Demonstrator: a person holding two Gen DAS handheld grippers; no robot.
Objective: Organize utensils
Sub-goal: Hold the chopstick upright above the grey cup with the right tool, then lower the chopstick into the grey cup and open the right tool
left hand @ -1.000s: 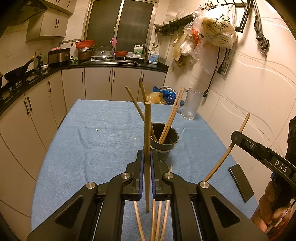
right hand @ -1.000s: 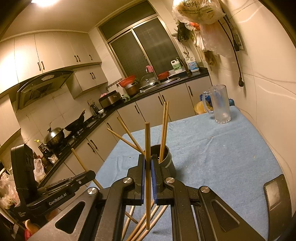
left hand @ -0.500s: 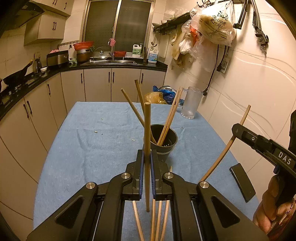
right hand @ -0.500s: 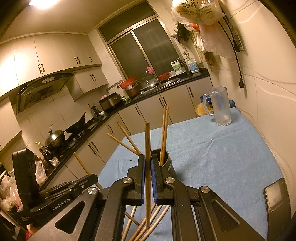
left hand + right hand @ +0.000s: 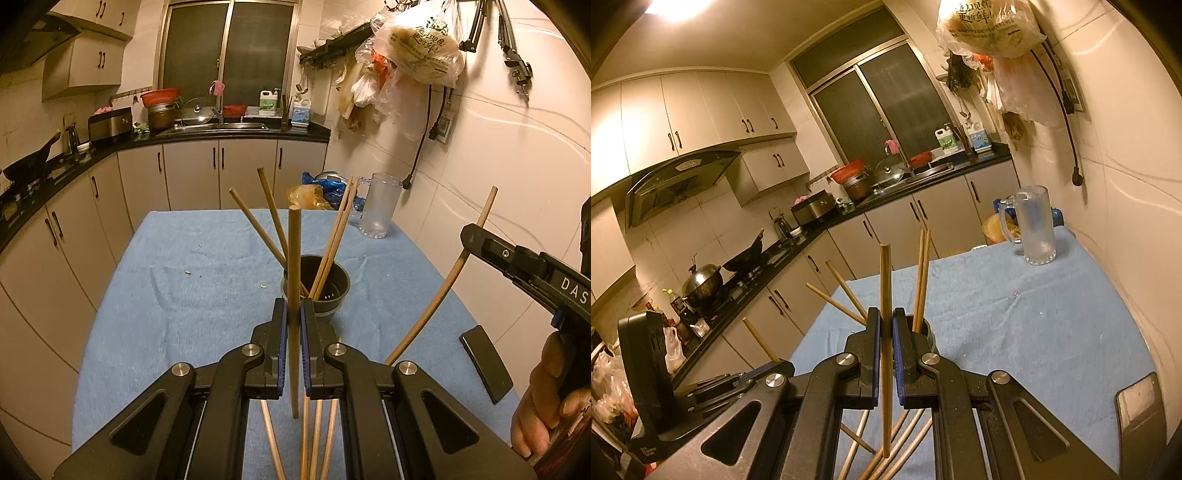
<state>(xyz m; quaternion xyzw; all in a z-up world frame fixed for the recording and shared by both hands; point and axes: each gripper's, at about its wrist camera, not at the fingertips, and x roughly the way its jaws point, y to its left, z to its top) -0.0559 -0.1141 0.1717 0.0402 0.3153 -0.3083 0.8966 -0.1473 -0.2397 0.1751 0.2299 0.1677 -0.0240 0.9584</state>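
The left gripper has its jaws clenched on one chopstick, held upright between the blue pads, its top above the dark utensil cup just beyond and its lower end hanging past the jaws. The right gripper likewise has its jaws clenched on a single upright chopstick; in the left wrist view this stick appears at the right, slanted, well clear of the cup.

The cup stands near the middle of the blue-clothed surface and holds four chopsticks: two leaning left and two close together leaning right. Under the jaws, loose chopsticks lie on the cloth near its front edge; the left view shows about four, partly hidden by the gripper body.

Left of the cup the cloth is bare but for a few crumbs, open all the way to the left edge. On the right, a dark phone lies near the right edge by the wall. A single clear mug stands at the far right corner, with bags just behind the far edge. The wall closes off the right side tightly; cabinets run along the left across a gap.
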